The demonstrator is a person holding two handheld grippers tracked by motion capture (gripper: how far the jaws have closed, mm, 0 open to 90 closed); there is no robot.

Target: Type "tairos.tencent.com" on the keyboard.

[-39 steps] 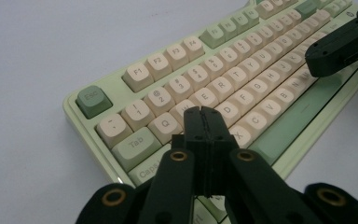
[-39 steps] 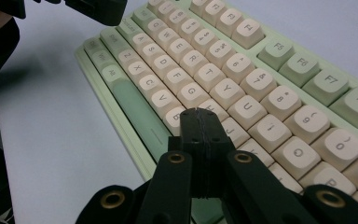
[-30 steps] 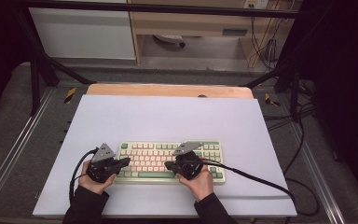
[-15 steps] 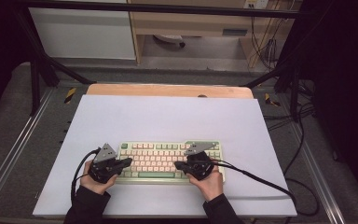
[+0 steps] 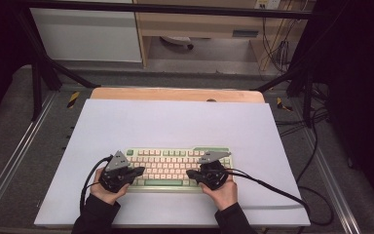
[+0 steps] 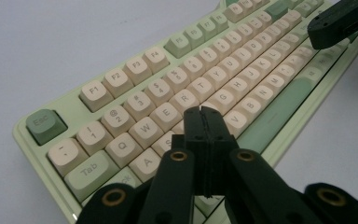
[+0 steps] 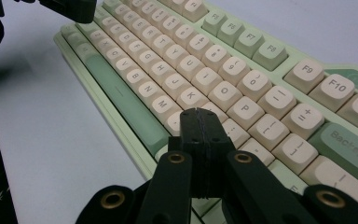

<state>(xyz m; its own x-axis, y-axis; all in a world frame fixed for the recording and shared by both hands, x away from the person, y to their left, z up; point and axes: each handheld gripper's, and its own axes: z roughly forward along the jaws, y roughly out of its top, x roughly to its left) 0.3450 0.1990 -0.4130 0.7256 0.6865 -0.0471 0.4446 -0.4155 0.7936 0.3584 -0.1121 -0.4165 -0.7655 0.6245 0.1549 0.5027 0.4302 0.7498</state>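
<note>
Both the left gripper [image 6: 205, 114] and right gripper [image 7: 198, 114] hover clenched, empty, just above the pale-green plastic keyboard with cream keys [image 5: 175, 165].

Pale green keyboard [image 5: 175, 168] with cream keys lies flat on the table's near part.

Soft, even overhead light falls on the pale lilac-white table mat [image 5: 175, 122], while the surroundings sink into deep darkness. Shadows stay faint. The pale green keyboard with cream keys [image 6: 177, 88] is sharp nearby, blurring toward far corners; no glare.
</note>
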